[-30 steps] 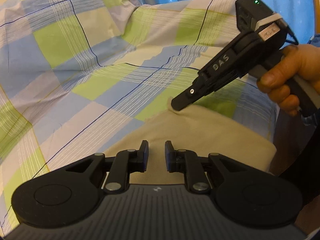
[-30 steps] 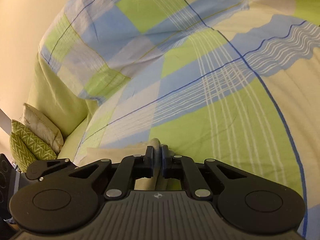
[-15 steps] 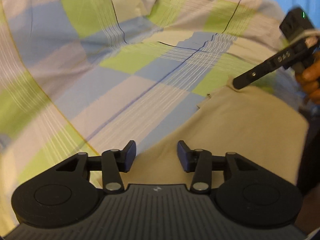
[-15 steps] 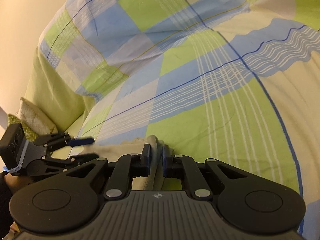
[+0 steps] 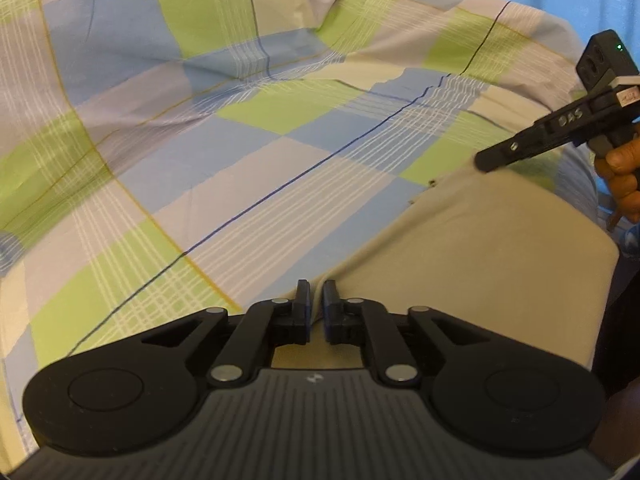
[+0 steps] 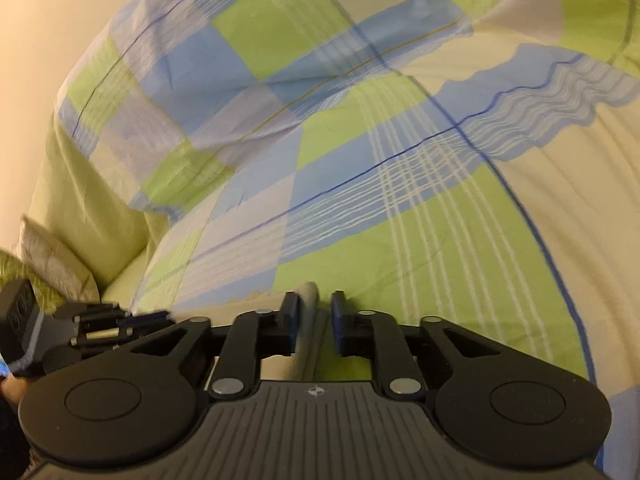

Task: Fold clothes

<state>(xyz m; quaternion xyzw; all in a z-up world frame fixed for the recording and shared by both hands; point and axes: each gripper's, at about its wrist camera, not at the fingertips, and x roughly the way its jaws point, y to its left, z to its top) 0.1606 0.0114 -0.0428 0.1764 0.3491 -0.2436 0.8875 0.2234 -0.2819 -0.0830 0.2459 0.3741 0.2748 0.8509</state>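
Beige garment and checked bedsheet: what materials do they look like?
Beige garment: looks like matte woven cotton, plain and opaque, bunching where the left tool pinches it. Checked bedsheet: thin printed cotton or polycotton, judging by fine sharp creases. Neither is certain from looks.

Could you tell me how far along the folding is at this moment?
Early. The beige cloth garment lies spread on the checked bedsheet. The left tongs pinch its near edge; the right tongs, slightly parted, hold a bunched corner. No finished fold shows.
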